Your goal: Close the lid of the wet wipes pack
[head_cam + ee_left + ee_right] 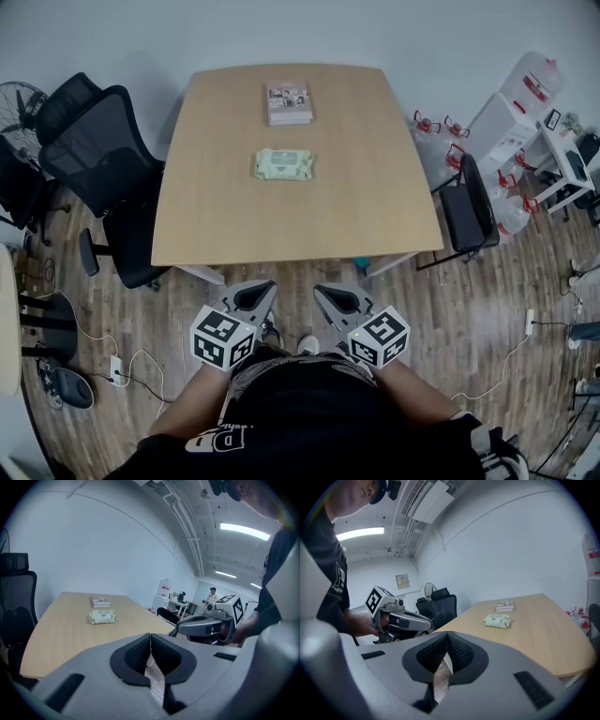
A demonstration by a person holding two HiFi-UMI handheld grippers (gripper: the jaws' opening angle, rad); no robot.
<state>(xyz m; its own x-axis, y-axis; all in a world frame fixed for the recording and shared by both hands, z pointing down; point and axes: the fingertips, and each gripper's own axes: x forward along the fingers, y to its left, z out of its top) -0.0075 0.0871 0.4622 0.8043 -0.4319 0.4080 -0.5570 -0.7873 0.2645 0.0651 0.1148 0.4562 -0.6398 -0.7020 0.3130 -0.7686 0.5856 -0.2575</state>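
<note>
A pale green wet wipes pack (284, 165) lies flat near the middle of the wooden table (216, 225); it also shows in the left gripper view as the pack (102, 617) and in the right gripper view as the pack (497, 620). Its lid state is too small to tell. Both grippers are held close to the person's body, short of the table's near edge. My left gripper (258, 296) is shut with nothing in it, jaws meeting (150, 638). My right gripper (330, 296) is likewise shut and empty (446, 638).
A stack of books (289, 101) lies at the table's far side. Black office chairs (94, 155) stand left of the table, another chair (469, 206) to the right, with water bottles and white shelving (520, 122) beyond. Cables lie on the wooden floor.
</note>
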